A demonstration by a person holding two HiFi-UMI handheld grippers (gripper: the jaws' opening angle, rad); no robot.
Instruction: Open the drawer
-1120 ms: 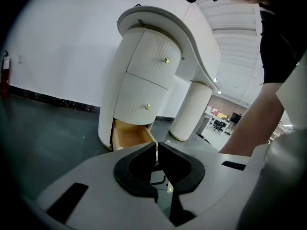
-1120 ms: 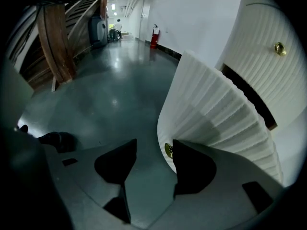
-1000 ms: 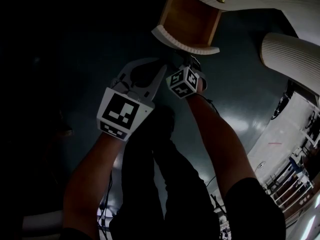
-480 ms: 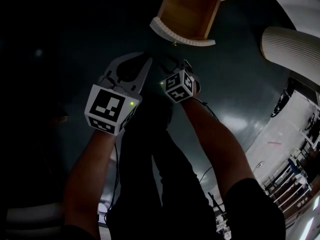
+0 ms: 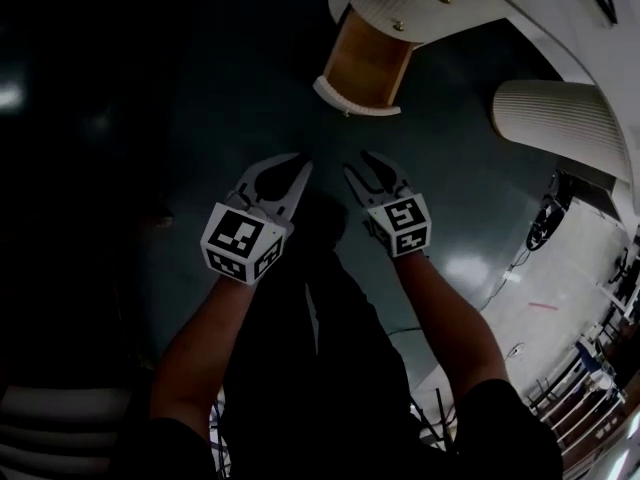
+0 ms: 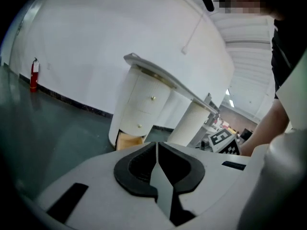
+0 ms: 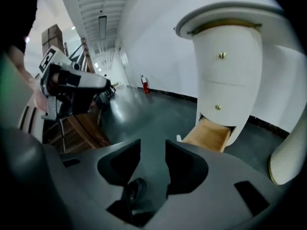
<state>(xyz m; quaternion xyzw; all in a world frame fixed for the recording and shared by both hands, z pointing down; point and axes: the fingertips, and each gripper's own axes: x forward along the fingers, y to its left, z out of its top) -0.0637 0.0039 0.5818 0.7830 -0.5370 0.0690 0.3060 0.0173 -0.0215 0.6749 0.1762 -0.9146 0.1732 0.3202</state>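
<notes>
The bottom drawer (image 5: 366, 64) of the white ribbed cabinet (image 5: 430, 3) stands pulled out, showing its bare wooden inside; its white front (image 5: 355, 99) faces me. Both grippers hang over the dark floor, well short of the drawer and touching nothing. My left gripper (image 5: 297, 163) is shut, its black pads meeting at the tips (image 6: 157, 146). My right gripper (image 5: 362, 164) is open with a clear gap between its pads (image 7: 152, 150); its jaws have just been closing a little with nothing between them. The open drawer also shows ahead of each gripper (image 6: 129, 140) (image 7: 209, 135).
A second white ribbed pedestal (image 5: 555, 118) stands right of the cabinet under the same top. A red fire extinguisher (image 6: 33, 74) stands by the far wall. Wooden furniture (image 7: 79, 128) is at the left in the right gripper view. The floor (image 5: 200, 78) is dark green.
Both grippers have come away from the drawer front and risen toward me. The right gripper has rolled so its marker cube faces up. The drawer stays open.
</notes>
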